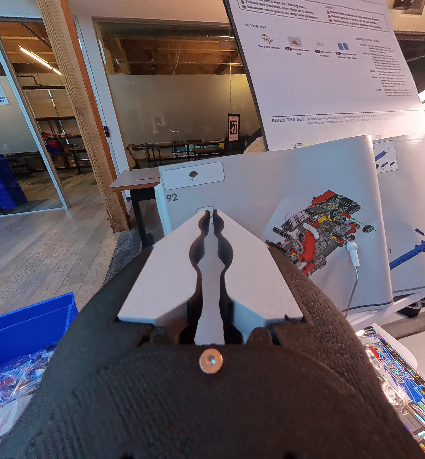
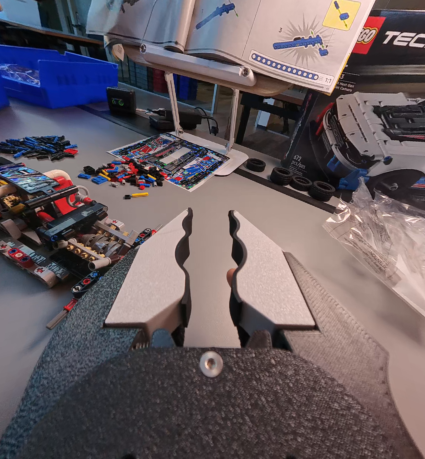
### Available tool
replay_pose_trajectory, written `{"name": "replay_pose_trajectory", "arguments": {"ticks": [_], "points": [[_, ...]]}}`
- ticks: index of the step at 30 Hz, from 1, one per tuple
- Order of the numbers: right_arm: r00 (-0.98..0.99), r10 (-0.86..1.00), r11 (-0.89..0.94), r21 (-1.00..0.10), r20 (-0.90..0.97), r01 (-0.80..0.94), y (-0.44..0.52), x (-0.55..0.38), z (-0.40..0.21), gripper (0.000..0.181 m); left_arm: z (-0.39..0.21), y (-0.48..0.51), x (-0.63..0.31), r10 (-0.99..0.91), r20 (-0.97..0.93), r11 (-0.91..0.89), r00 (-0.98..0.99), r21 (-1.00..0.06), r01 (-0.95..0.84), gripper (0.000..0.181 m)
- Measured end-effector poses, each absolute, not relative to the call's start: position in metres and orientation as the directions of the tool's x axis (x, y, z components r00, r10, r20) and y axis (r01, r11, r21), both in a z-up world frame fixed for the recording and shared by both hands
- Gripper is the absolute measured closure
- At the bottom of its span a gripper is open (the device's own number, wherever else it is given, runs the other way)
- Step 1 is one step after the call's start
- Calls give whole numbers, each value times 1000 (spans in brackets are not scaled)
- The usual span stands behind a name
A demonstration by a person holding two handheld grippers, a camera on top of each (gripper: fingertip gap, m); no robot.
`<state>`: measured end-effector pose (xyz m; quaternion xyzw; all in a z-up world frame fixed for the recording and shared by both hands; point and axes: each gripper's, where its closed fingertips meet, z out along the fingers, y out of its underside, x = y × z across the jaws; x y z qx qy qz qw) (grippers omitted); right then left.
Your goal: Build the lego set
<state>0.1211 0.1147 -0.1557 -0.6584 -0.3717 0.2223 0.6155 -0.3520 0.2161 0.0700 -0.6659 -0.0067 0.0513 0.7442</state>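
Chassis: the half-built lego car (image 2: 45,218) lies on the counter (image 2: 256,223) to the left of your right gripper (image 2: 210,213), its near end just beside the left finger.
Right jaws: spread, nothing between them, hovering low over bare counter.
Left jaws: your left gripper (image 1: 211,213) is raised toward the instruction booklet (image 1: 268,198), tips all but pressed together, nothing visibly pinched.
Long axis: the chassis runs from the counter's left edge toward your right jaws, slanting toward you.
Nearer hand: the right, I judge.
Loose parts: small pieces (image 2: 124,173) sit beyond the chassis, toward the far edge, beside the sticker sheet (image 2: 171,159).
Farther out: four tyres (image 2: 293,177) in a row before the set box (image 2: 380,124); empty plastic bag (image 2: 392,248) at right.
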Motion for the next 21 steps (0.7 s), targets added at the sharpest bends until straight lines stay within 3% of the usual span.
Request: {"name": "replay_pose_trajectory", "arguments": {"ticks": [6, 9, 13, 16, 19, 21], "points": [[615, 771, 33, -975, 165, 220, 114, 119, -157, 155, 55, 207, -302, -29, -63, 87, 998, -994, -60, 176], [608, 777, 33, -975, 162, 218, 113, 119, -157, 155, 26, 214, -249, -212, -41, -20, 976, -999, -47, 172], [607, 780, 27, -978, 151, 208, 112, 120, -156, 156, -16, 231, -204, -310, -55, -138, 949, -985, -102, 157], [612, 777, 24, -978, 150, 209, 111, 123, -156, 156, -25, 243, -201, -252, -123, -127, 960, -979, -158, 164], [617, 774, 18, -978, 144, 207, 111, 125, -156, 156, -29, 250, -207, -195, -139, -124, 971, -979, -165, 181], [620, 774, 6, -980, 132, 201, 113, 126, -157, 157, -28, 250, -211, -183, -127, -114, 975, -982, -149, 181]]}}
